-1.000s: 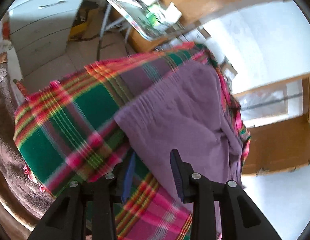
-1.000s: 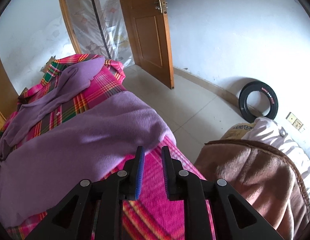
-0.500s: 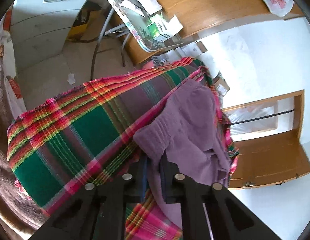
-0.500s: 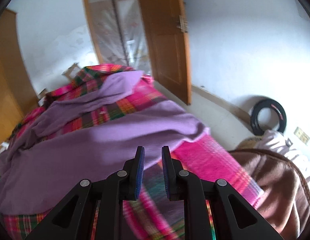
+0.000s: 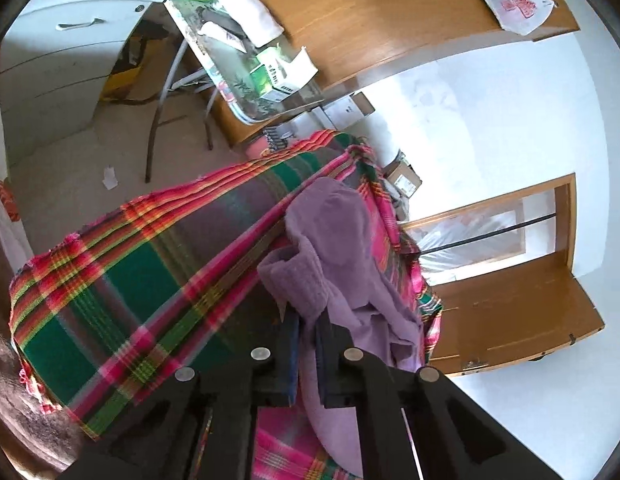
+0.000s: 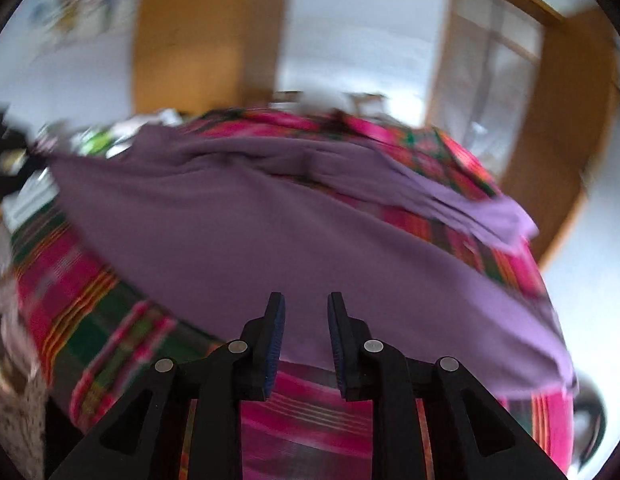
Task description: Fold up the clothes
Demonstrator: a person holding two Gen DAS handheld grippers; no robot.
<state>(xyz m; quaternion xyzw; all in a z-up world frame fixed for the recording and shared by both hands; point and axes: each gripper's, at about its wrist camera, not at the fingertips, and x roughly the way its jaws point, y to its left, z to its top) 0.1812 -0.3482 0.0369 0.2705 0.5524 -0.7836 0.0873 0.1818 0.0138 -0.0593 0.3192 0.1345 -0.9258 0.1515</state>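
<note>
Bed under plaid blanket (pink, green); purple garment spread directly on it.

The garment lies on top of the plaid blanket, its ribbed hem bunched up right between the fingers of the left gripper, and beyond the blanket's far end stands the folding table with boxes and packets on it, the wardrobe right behind that. In the right wrist view the garment spreads across the blanket, its near edge just ahead of the right gripper, whose fingers stand apart over the blanket.
</note>
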